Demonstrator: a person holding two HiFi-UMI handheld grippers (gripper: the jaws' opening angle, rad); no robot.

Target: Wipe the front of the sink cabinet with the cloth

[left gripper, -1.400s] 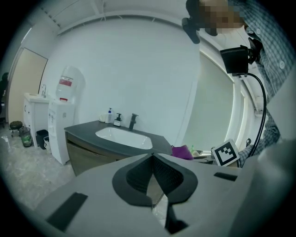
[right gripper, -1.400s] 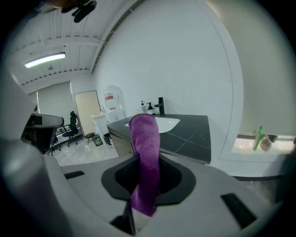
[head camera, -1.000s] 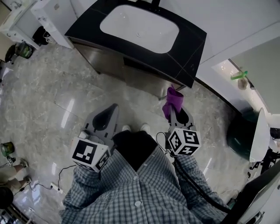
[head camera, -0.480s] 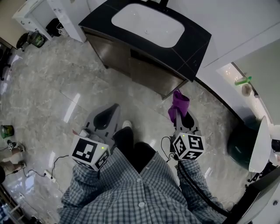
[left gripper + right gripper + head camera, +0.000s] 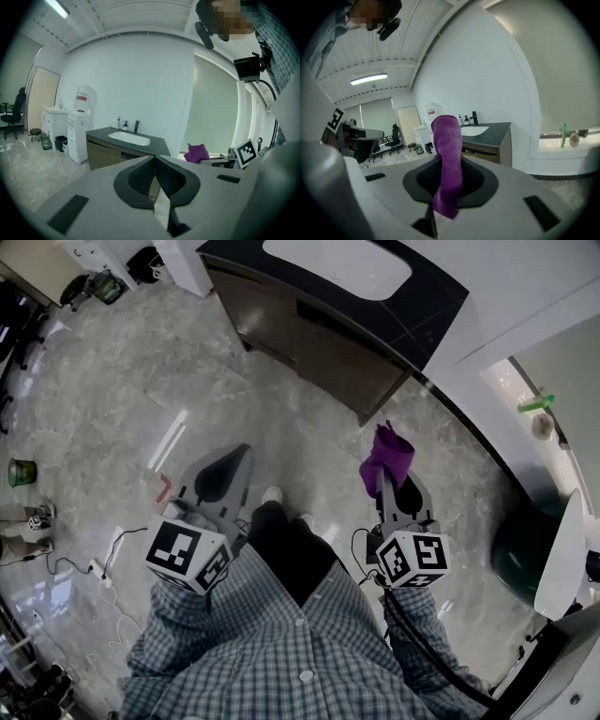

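The sink cabinet [image 5: 323,348] has a black top, a white basin and brown fronts; it stands at the top of the head view, well ahead of both grippers. My right gripper [image 5: 387,468] is shut on a purple cloth [image 5: 385,457] that sticks up out of its jaws. In the right gripper view the cloth [image 5: 448,159] fills the middle and the cabinet [image 5: 493,141] lies beyond. My left gripper [image 5: 221,476] is shut and holds nothing. The left gripper view shows the cabinet [image 5: 123,149] far off and the cloth [image 5: 198,153] at right.
A white water dispenser [image 5: 80,123] stands left of the cabinet. A white wall [image 5: 525,296] and a windowsill with a green item [image 5: 534,404] run along the right. A dark bin [image 5: 527,535] sits at lower right. Cables [image 5: 108,554] lie on the marble floor at left.
The cabinet has slid up and away in the head view as the person moved back. Both grippers kept their grip; the right one with the cloth shifted slightly right.
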